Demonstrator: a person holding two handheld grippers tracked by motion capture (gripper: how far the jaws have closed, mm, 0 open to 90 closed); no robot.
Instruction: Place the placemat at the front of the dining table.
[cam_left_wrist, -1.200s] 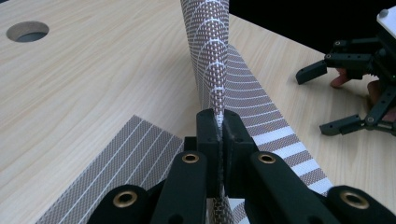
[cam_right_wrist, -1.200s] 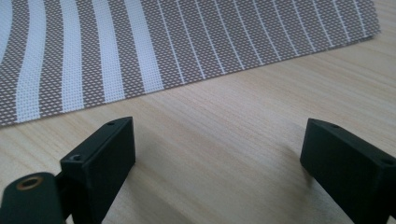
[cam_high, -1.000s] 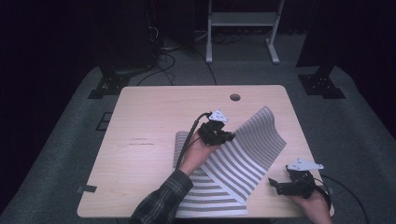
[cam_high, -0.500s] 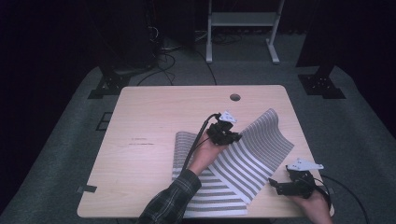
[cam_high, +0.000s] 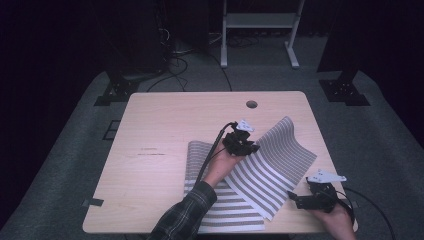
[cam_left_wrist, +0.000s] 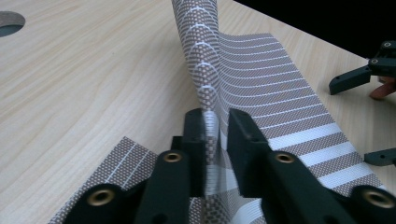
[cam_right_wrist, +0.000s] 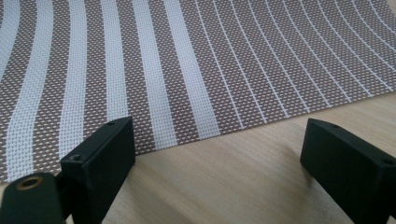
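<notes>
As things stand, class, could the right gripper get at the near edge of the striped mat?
Probably yes: the right gripper has its jaws wide open, facing the striped mat edge with bare table between.

My black tongs (cam_left_wrist: 217, 128) meet a brown woven placemat (cam_high: 272, 165) with white stripes, on a pale wood-grain tabletop (cam_high: 165, 130); my sleeve (cam_high: 185, 217) is dark plaid.
</notes>
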